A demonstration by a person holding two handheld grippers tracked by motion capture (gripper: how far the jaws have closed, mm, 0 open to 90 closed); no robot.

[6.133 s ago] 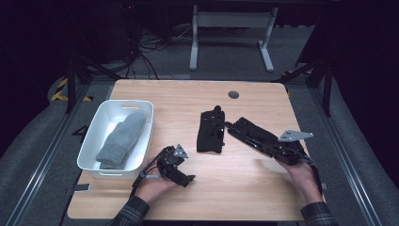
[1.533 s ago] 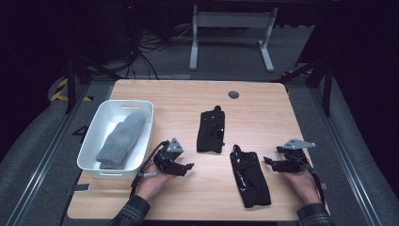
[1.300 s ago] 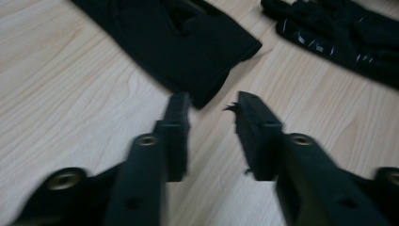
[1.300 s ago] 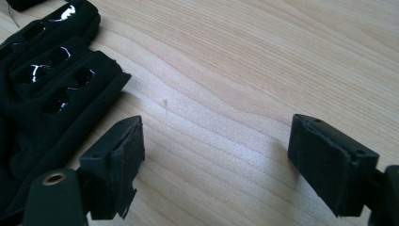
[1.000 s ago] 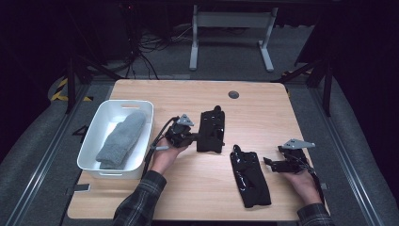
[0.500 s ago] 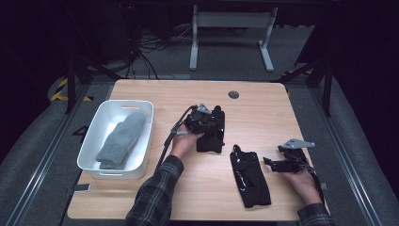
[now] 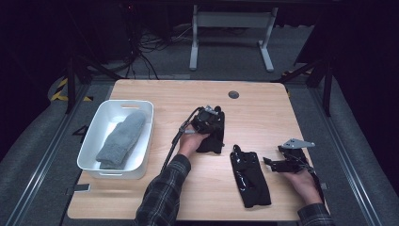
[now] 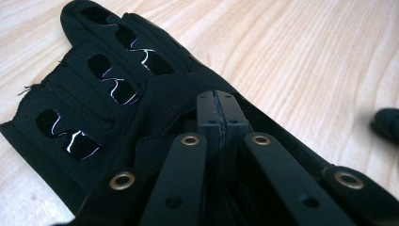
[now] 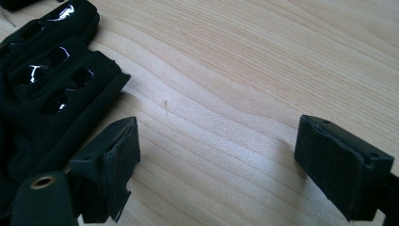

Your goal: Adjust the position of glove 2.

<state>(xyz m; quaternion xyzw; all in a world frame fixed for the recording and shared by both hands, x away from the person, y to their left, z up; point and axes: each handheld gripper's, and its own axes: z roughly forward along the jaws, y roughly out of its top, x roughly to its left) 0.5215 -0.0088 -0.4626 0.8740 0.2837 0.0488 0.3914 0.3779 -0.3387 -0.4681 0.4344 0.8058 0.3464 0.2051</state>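
Note:
Two black gloves with cut-out slots lie on the wooden table. My left gripper (image 7: 207, 120) is over the far glove (image 7: 214, 140) at the table's middle. Its jaws are shut, and in the left gripper view the closed tips (image 8: 217, 101) hover right above the glove's (image 8: 94, 94) back with nothing visibly pinched between them. The near glove (image 7: 249, 179) lies flat at front right. My right gripper (image 7: 272, 162) is low over the table just right of it, open. In the right gripper view (image 9: 219, 155) bare wood shows between the jaws, and that glove (image 9: 42, 84) lies to the left.
A white bin (image 7: 141, 136) at the left of the table holds a grey mitten (image 7: 121, 139). A dark round grommet (image 7: 233, 94) sits near the far edge. Bare wood lies between the gloves and along the far right of the table (image 7: 263, 117).
My left hand has travelled from beside the bin, away and to the right, onto the far glove. The near glove, earlier at the right gripper, lies at front right. The right gripper has kept still.

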